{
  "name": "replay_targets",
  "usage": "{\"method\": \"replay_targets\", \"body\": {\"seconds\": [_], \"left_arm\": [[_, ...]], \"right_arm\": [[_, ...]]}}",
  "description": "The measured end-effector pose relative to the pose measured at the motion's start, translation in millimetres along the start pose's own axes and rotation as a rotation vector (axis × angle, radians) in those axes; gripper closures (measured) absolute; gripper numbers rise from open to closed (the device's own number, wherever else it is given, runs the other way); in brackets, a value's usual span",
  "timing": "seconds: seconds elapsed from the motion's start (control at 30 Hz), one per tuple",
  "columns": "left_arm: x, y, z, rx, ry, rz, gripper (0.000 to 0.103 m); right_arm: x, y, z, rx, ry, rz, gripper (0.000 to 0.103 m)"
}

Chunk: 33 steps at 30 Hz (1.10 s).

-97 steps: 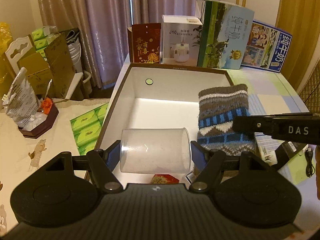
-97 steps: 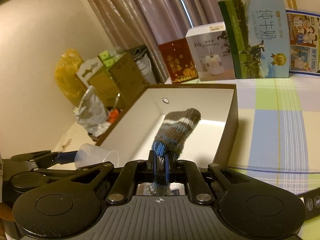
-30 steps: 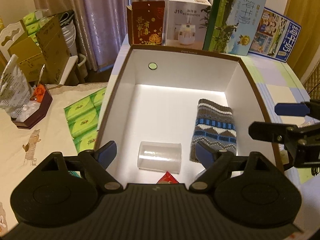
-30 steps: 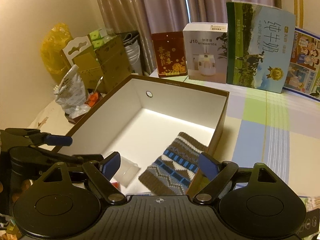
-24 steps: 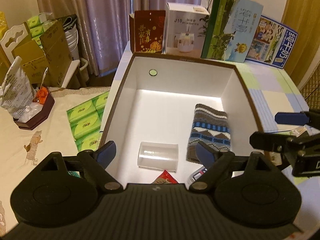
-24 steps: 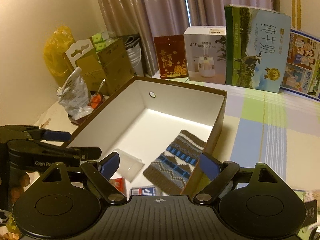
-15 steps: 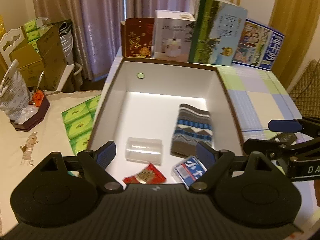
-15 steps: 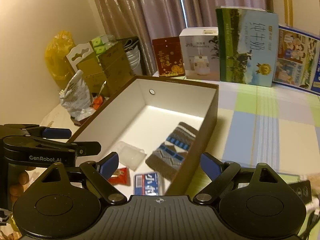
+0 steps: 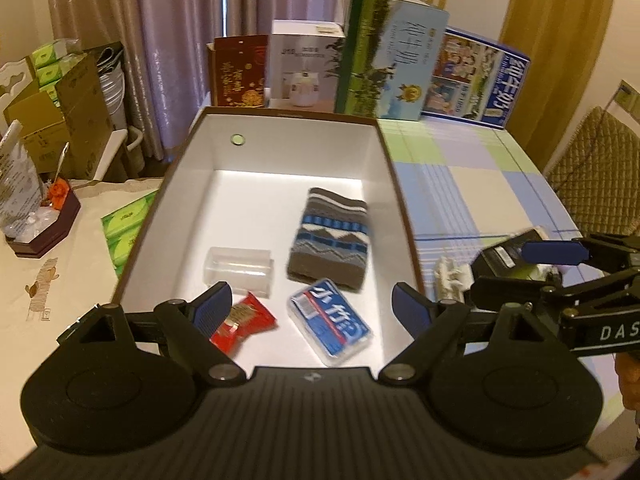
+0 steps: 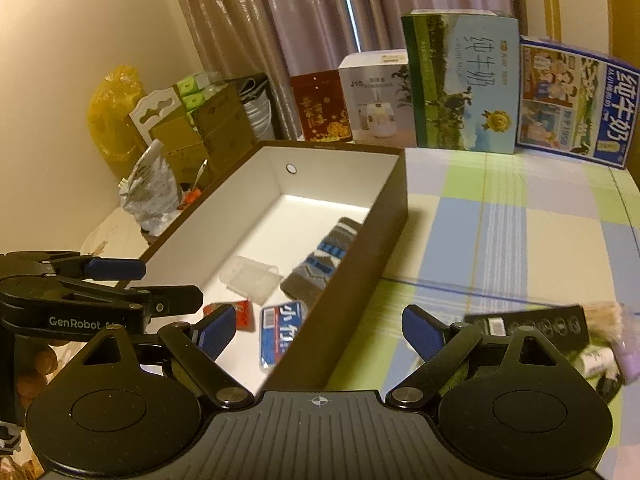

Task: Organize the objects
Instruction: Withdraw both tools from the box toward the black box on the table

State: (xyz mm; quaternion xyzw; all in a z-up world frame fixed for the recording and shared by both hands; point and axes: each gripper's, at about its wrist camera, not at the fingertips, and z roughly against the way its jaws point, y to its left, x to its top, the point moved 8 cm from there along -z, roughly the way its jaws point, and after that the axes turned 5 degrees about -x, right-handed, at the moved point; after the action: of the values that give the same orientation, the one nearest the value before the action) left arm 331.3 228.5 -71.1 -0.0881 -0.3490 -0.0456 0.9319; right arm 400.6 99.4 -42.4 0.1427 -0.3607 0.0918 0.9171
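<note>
A brown box with white inside [image 9: 386, 148] [image 10: 394, 216] sits on the table. In it lie a knitted sock [image 9: 332, 238] [image 10: 324, 256], a clear plastic cup on its side [image 9: 239, 268] [image 10: 250, 276], a red snack packet [image 9: 242, 320] [image 10: 240, 314] and a blue tissue pack [image 9: 332, 322] [image 10: 280, 336]. My left gripper [image 9: 312, 310] is open and empty above the box's near end. My right gripper [image 10: 318, 328] is open and empty over the box's right wall; it also shows in the left wrist view [image 9: 532, 268].
On the checked cloth right of the box lie a black device [image 10: 524, 324] [image 9: 508, 254], a small white object [image 9: 450, 278] and a small bottle [image 10: 596, 358]. Cartons [image 9: 390, 54] and boxes stand behind the box. Green tissue packs [image 9: 124, 228] lie left of it.
Both grippers let go of the cup and the sock, which now lie in the box. Both grippers have pulled back and up, open. The right one has swung right.
</note>
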Motion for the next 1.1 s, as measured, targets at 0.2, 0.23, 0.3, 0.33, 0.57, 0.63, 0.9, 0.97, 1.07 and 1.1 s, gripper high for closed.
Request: {"method": "replay_targets", "body": {"seconds": [0.2,0.23,0.3,0.33,0.57,0.63,0.9,0.97,1.07,1.1], "left_arm": [[-11,-24,6,-0.022,0.012,0.0,0.018],[-13,-27,7,-0.026,0.014,-0.003,0.018],[-16,-37,9,-0.034,0.017,-0.009,0.018],[-17,-41,9,-0.039,0.018,-0.011,0.018],[-19,-81,8,-0.085,0.024,-0.048,0.018],[-18,-93,6,-0.1,0.025,-0.061,0.018],[-13,-145,-7,-0.168,0.026,-0.127,0.018],[-11,-156,-12,-0.182,0.03,-0.145,0.018],[-11,-171,-21,-0.197,0.04,-0.17,0.018],[-11,-177,-24,-0.202,0.044,-0.18,0.018]], "right_arm": [[-14,-12,20,-0.001,0.007,-0.008,0.016],[-16,-14,23,-0.001,0.009,-0.011,0.016],[-20,-19,30,-0.003,0.012,-0.017,0.015],[-23,-22,33,-0.004,0.013,-0.02,0.015],[-39,-55,54,-0.046,0.028,-0.067,0.015],[-43,-66,61,-0.064,0.028,-0.086,0.015],[-55,-115,87,-0.136,0.02,-0.16,0.015],[-58,-127,91,-0.153,0.022,-0.178,0.015],[-62,-143,97,-0.175,0.025,-0.203,0.015],[-64,-148,99,-0.181,0.026,-0.211,0.015]]}}
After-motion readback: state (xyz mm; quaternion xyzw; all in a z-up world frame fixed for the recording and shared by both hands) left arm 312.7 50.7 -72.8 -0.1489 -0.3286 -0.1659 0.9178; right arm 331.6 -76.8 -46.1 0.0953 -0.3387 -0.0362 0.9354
